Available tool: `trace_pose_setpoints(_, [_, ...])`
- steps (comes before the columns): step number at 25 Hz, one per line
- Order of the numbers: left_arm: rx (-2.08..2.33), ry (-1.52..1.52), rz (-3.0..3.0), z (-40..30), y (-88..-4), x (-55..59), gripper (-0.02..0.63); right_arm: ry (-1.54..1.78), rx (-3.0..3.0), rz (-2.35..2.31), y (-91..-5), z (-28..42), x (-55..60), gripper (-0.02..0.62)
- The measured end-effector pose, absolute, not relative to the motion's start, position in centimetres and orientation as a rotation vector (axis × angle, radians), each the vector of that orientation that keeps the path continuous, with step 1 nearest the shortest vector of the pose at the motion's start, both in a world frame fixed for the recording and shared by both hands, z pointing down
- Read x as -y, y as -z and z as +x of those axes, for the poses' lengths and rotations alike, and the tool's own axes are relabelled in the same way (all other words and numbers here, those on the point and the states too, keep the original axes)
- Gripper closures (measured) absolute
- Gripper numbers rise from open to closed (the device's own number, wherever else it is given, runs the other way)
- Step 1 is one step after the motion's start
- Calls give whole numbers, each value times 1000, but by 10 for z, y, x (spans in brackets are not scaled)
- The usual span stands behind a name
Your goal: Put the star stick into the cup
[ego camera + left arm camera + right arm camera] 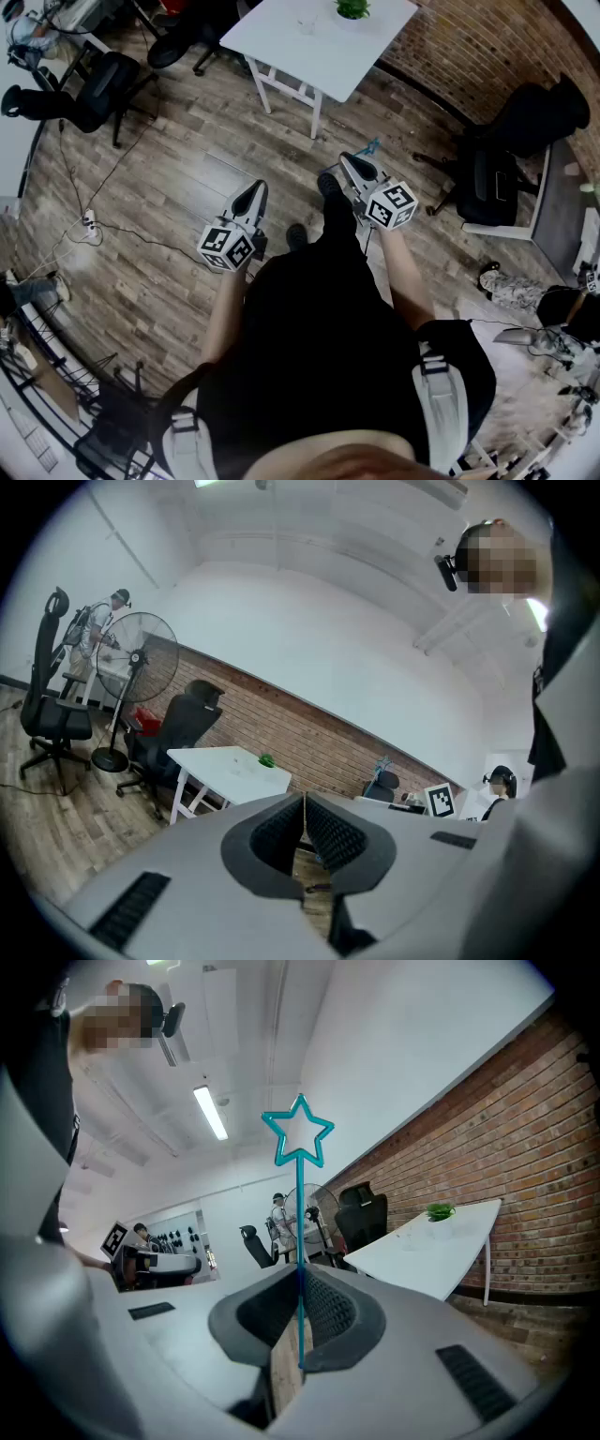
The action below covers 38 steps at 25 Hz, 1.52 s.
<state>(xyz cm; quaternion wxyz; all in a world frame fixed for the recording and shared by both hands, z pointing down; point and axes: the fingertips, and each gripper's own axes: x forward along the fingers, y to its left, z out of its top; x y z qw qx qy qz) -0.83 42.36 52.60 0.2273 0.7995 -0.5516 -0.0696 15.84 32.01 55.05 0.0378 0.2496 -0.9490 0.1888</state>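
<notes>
The star stick (299, 1138) is a thin teal rod with an outlined star on top. It stands upright, and my right gripper (300, 1279) is shut on its lower end. In the head view the right gripper (352, 167) is held in front of the person, with the star stick (372, 147) at its tip. My left gripper (251, 202) hangs to its left over the wooden floor. Its jaws are closed with nothing between them in the left gripper view (304, 803). A faint clear cup (307, 23) seems to stand on the white table (281, 47) ahead.
A small green plant (352, 8) sits on the white table (441, 1246). Black office chairs (98, 80) stand at the left and at the right (525, 122). Cables and a power strip (89, 223) lie on the floor. A standing fan (136, 658) is by the brick wall.
</notes>
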Motion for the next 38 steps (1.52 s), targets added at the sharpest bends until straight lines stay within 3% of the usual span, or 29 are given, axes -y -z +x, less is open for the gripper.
trace_pose_setpoints(38, [1509, 87, 2232, 7, -513, -275, 580, -560, 2872, 846, -545, 184, -165, 584])
